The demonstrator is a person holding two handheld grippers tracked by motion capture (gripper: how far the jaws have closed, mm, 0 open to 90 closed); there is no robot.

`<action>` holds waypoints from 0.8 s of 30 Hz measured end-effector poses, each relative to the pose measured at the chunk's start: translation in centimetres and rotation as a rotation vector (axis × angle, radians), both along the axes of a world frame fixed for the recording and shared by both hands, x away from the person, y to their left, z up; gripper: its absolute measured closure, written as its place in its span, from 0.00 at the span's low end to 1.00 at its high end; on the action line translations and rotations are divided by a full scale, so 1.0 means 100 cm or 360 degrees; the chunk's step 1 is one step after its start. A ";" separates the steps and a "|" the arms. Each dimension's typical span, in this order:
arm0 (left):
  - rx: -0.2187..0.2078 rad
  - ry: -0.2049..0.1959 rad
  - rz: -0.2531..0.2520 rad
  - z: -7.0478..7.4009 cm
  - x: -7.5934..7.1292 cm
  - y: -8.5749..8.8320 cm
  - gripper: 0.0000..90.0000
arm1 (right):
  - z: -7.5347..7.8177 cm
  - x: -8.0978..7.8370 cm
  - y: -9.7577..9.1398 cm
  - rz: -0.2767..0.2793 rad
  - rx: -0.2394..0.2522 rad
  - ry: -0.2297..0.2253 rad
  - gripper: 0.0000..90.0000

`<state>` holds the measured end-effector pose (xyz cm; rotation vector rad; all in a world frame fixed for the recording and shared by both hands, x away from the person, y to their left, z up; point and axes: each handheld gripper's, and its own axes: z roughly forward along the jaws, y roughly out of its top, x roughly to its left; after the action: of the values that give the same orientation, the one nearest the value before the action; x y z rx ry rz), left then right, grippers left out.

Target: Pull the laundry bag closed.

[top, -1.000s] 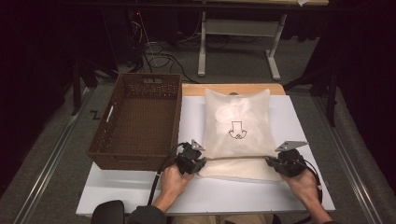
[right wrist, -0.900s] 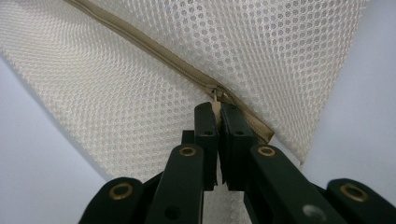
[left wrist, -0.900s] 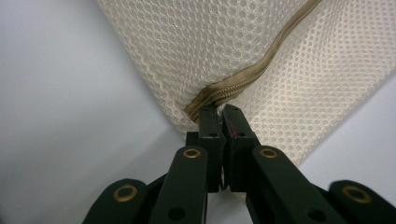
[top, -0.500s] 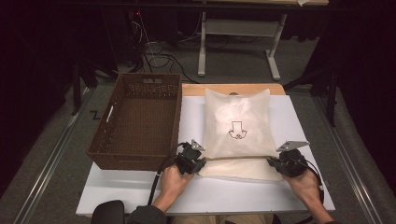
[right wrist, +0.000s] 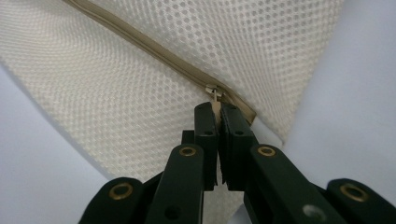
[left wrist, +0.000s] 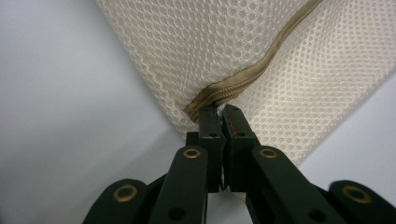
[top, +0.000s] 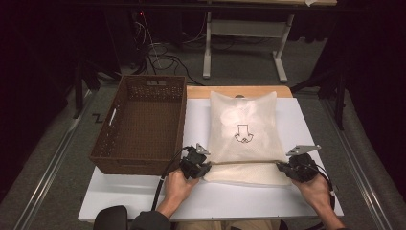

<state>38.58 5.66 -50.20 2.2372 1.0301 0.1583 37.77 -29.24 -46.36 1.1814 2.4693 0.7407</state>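
A white table (top: 143, 191) carries everything, with a strip of bare wood at its far edge. A cream mesh bag (top: 243, 129) with a small black print lies flat on it between the left gripper (top: 201, 167) and the right gripper (top: 282, 167), stretching away from both toward the far edge; its tan zipper (top: 242, 162) runs from one gripper to the other. A brown woven basket (top: 139, 122) stands on the table just beyond the left gripper, on its outer side.
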 end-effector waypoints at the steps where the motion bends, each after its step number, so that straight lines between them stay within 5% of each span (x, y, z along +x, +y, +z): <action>1: 0.0006 0.0001 -0.0006 0.000 0.000 0.000 0.97 | 0.000 0.000 -0.001 -0.0004 0.0003 0.0004 0.97; 24: -0.0012 0.0017 -0.0005 0.000 0.001 0.001 0.97 | -0.004 0.003 -0.011 -0.0053 -0.0072 0.0011 0.97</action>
<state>38.70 5.78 -50.20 2.2351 1.0310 0.1408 38.04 -30.38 -46.79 1.2077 2.4522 0.6695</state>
